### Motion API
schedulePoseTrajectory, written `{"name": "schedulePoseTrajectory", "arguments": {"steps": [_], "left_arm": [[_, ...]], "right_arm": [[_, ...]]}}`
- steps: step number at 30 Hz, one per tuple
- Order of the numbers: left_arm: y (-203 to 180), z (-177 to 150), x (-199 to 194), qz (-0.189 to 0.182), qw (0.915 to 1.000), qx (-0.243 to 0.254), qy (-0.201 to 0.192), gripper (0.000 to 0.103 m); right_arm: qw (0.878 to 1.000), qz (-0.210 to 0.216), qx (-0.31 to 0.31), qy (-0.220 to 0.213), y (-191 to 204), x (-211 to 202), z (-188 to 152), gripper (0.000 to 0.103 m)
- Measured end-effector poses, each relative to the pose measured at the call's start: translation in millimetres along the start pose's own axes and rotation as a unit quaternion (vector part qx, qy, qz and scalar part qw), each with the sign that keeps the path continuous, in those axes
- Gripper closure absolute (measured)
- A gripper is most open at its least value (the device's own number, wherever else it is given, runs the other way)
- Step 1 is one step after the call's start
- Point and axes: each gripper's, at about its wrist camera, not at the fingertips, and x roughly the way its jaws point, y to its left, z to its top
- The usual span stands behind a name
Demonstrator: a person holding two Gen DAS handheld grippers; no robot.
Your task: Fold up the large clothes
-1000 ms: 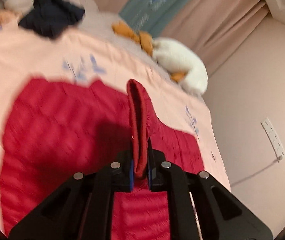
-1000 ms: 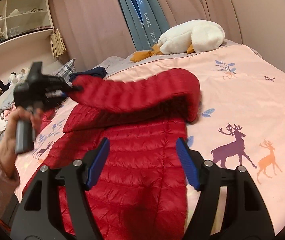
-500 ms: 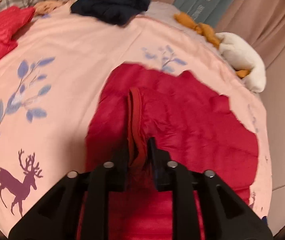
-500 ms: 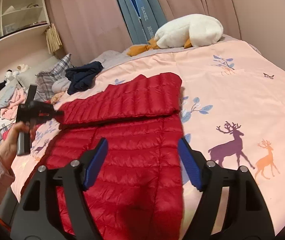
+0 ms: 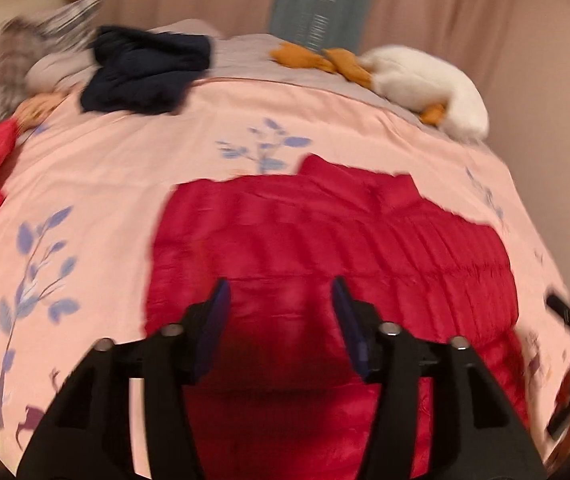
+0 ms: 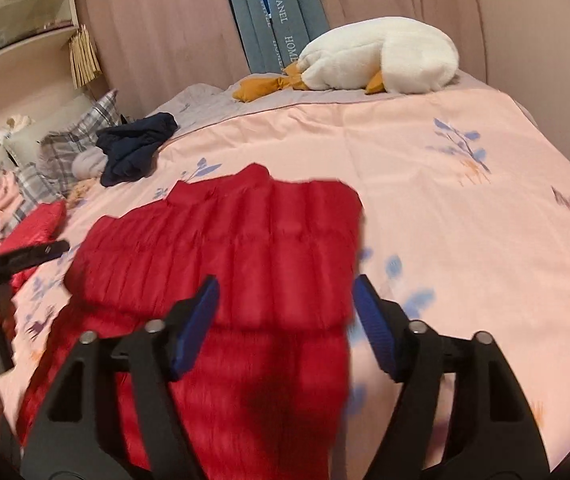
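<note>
Red jacket (image 5: 325, 248) beneath parted jaws

The red quilted down jacket (image 6: 221, 264) lies flat on the pink printed bedspread (image 6: 465, 240), one sleeve folded across its upper body, collar toward the bed's far end.
</note>
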Motion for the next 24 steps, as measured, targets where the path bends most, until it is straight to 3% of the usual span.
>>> {"name": "schedulePoseTrajectory", "arguments": {"steps": [3,8,15,18,22,24], "left_arm": [[-13.9,-6.1,24.8,0.006,0.9993,0.028,0.023,0.063],[-14.3,-21.4,59.8,0.026,0.9965,0.050,0.061,0.062],[-10.1,-22.2,64.6,0.023,0.9963,0.049,0.067,0.059],[-10.4,-22.9,47.1,0.014,0.9978,0.032,0.056,0.043],[-10.5,-36.9,8.7,0.010,0.9990,0.031,0.033,0.014],[-4.8,-51.2,-14.9,0.010,0.9993,0.025,0.025,0.010]], "right_arm": [[1.000,0.003,-0.017,0.016,13.0,34.4,9.2,0.036],[0.994,-0.039,-0.067,0.070,24.3,83.3,-6.4,0.037],[0.993,-0.032,-0.047,0.103,14.3,97.3,-10.7,0.035],[0.996,-0.020,-0.025,0.080,13.2,70.8,-8.4,0.034],[0.998,-0.003,-0.012,0.057,8.6,23.2,-21.8,0.023],[0.998,0.004,0.001,0.061,2.6,3.7,-32.5,0.020]]}}
